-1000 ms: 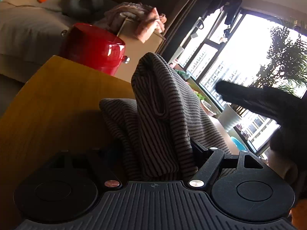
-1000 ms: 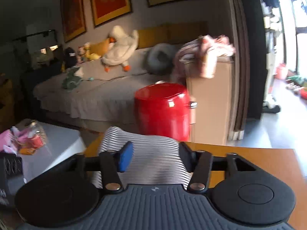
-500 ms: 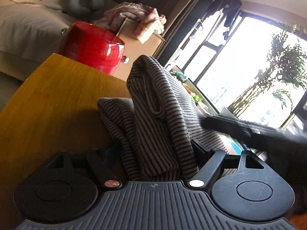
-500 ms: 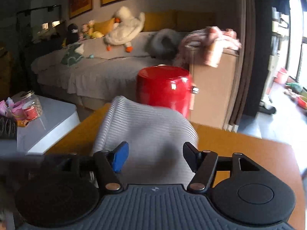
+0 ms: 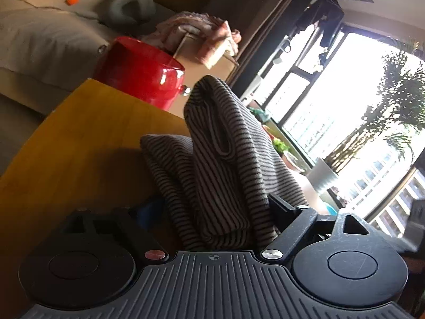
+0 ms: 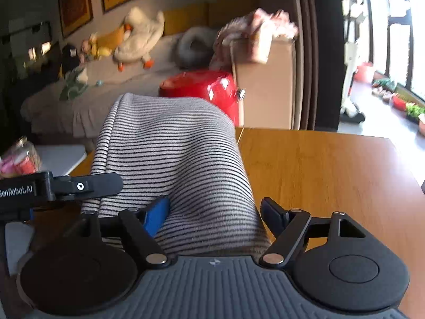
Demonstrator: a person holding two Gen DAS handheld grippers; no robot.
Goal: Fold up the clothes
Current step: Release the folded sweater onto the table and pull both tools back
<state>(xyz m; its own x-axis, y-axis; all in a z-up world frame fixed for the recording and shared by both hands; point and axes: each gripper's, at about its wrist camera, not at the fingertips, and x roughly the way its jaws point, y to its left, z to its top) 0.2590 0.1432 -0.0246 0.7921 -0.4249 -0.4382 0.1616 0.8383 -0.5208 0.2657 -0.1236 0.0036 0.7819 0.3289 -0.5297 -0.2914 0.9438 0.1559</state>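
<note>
A grey garment with thin black stripes (image 5: pixel 225 154) stands bunched up in a folded heap on the wooden table (image 5: pixel 79 146). My left gripper (image 5: pixel 212 207) straddles its near end, and its jaws are opening. The blue pad (image 5: pixel 148 210) stands a little off the cloth. In the right wrist view the same garment (image 6: pixel 172 143) arches up between the fingers of my right gripper (image 6: pixel 215 215). Those jaws are opening too, and the cloth lies loose between them. A black finger of the left gripper (image 6: pixel 79 186) reaches in from the left against the cloth's side.
A shiny red pot (image 6: pixel 207 85) stands just beyond the table's far edge, beside a cardboard box (image 6: pixel 265 85) draped with pink clothes. A sofa with a duck plush (image 6: pixel 138 37) lies behind. A white side table (image 6: pixel 61 156) with a jar is on the left. Bare tabletop (image 6: pixel 332 172) stretches right.
Both grippers' fingers have spread wider around the striped garment. The right gripper has sunk toward the table. Its dark finger has left the right side of the left wrist view.
</note>
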